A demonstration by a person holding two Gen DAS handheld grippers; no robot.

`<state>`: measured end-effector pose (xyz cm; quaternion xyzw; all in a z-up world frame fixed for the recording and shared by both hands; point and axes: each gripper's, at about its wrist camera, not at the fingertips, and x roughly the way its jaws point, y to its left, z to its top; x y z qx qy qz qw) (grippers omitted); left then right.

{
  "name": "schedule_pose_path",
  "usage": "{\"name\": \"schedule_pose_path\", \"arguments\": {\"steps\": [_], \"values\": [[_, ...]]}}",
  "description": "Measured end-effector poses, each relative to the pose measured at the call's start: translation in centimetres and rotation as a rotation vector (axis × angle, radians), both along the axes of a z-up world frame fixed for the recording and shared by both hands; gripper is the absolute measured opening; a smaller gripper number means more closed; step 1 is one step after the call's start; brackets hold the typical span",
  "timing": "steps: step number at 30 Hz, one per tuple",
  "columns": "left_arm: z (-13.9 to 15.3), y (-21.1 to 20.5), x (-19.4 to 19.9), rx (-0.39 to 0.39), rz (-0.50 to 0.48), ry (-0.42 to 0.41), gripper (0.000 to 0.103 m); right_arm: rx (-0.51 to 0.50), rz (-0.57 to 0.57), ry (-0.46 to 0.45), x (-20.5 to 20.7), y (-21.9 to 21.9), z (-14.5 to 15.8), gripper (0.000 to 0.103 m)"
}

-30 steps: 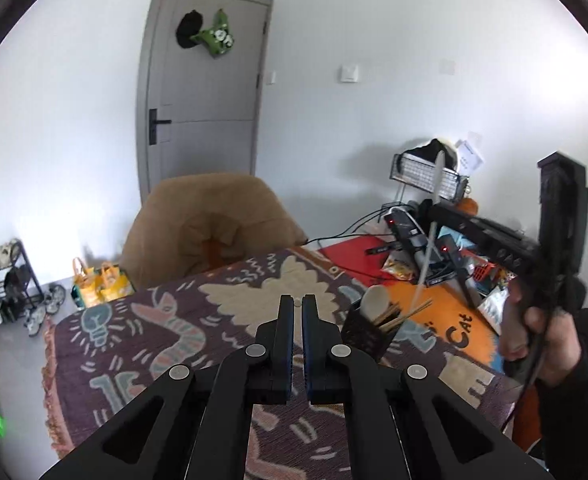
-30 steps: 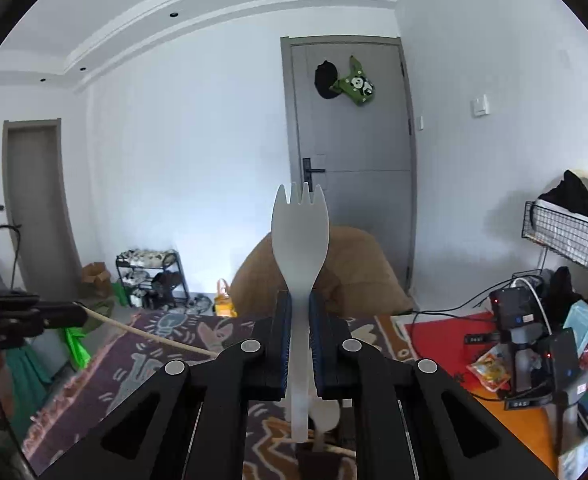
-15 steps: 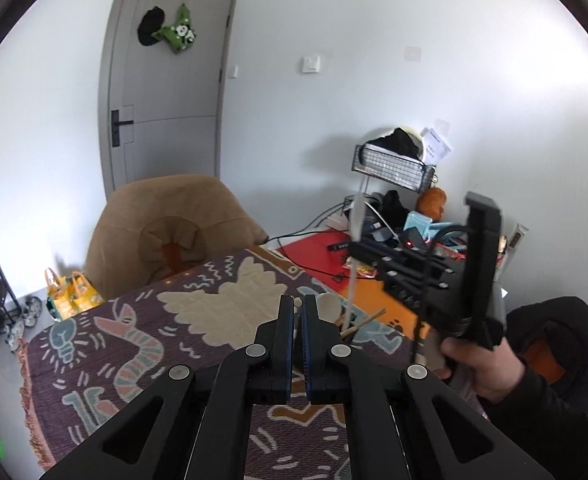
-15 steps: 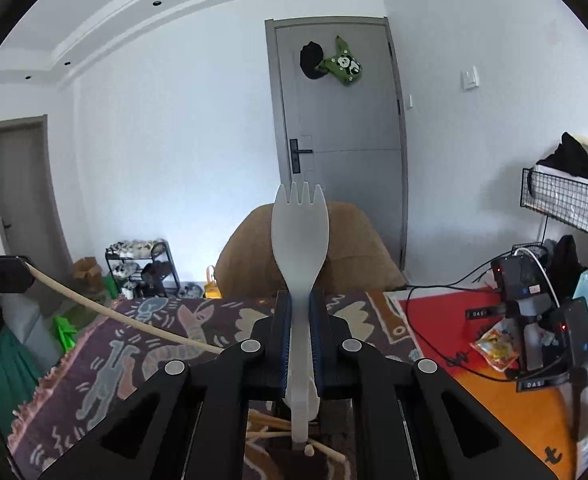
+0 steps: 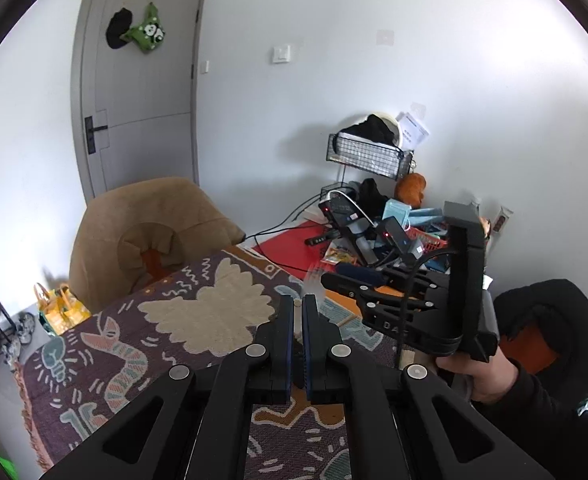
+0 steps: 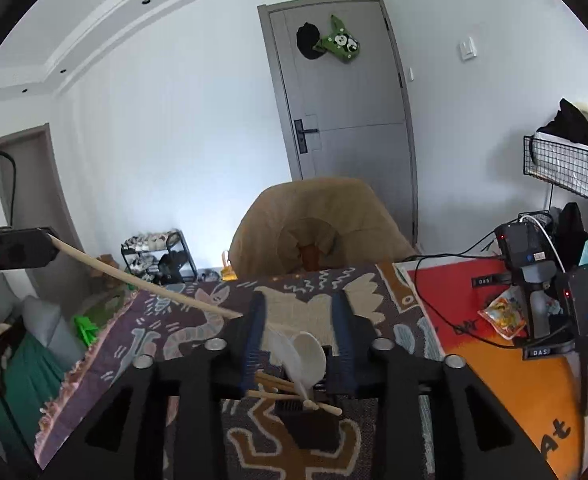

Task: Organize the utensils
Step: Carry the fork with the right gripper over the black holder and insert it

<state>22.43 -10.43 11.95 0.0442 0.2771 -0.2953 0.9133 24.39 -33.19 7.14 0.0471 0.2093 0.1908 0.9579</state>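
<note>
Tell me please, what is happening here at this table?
A person is sorting utensils with a handheld gripper in each hand, above a patterned cloth. The right gripper has its jaws opening; the white spork is loose between them, tilted, with its lower end at the dark holder, which already has a white spoon and sticks in it. The left gripper is shut on a wooden chopstick, waiting beside.
</note>
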Motion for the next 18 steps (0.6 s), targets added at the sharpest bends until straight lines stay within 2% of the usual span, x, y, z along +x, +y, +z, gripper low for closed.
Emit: {"name": "schedule_pose_path", "arguments": {"steps": [6, 9, 18], "values": [[0.5, -0.8, 0.3, 0.034, -0.015, 0.016, 0.003, 0.046, -0.026, 0.004, -1.3, -1.6, 0.3, 0.039], [0.8, -1.3, 0.4, 0.051, -0.034, 0.024, 0.003, 0.099, -0.063, 0.027, -2.0, -3.3, -0.4, 0.039], [0.6, -4.0, 2.5, 0.153, -0.060, 0.100, 0.004, 0.149, -0.158, 0.092, -3.5, -7.2, -3.1, 0.040]]}}
